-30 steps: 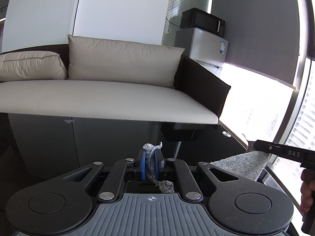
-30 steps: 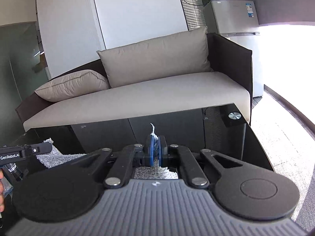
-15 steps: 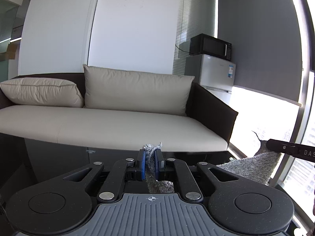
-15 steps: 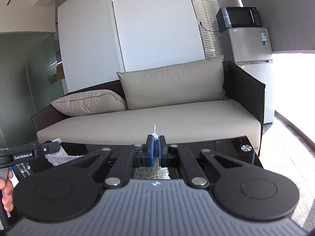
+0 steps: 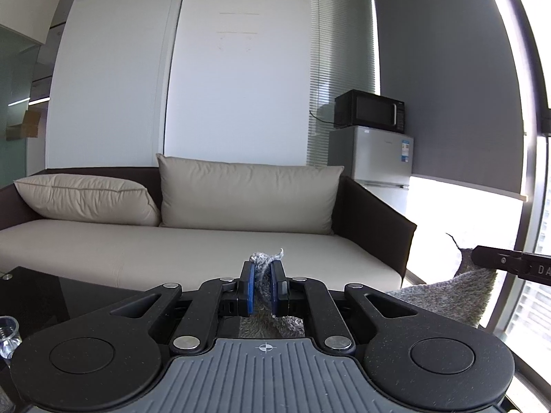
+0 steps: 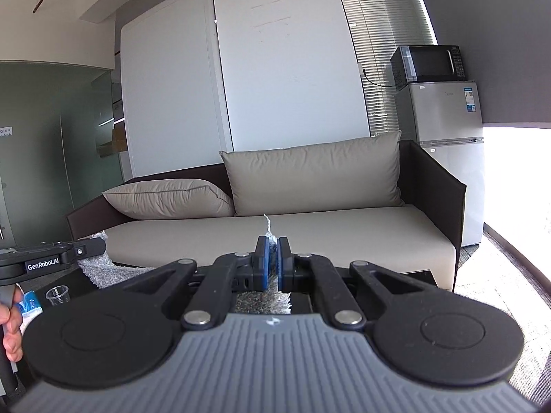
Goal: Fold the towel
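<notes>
In the left wrist view, the left gripper (image 5: 262, 287) has its two blue pads pressed close on a bunched corner of the grey towel (image 5: 444, 294). A small tuft of the cloth stands up above the pads, and more of it hangs below them. To the right the towel stretches as a flat grey sheet, up to the right gripper (image 5: 482, 258), which enters from the right edge and pinches the other corner. Behind, there is a beige sofa (image 5: 193, 251) with two cushions, and a black microwave (image 5: 370, 112) stands on a small fridge (image 5: 373, 158). A clear cup (image 5: 7, 335) is at the lower left edge

In the right wrist view, the right gripper (image 6: 272, 263) is also closed narrow on the towel (image 6: 98, 268); a thin white point of cloth sticks out above the pads. The towel runs to the left, where the left gripper (image 6: 100, 246) grips its far corner, above the dark table (image 6: 422, 277). A hand (image 6: 10, 327) is seen at the left edge, holding that gripper's handle. A plastic cup (image 6: 56, 294) stands on the table under it
</notes>
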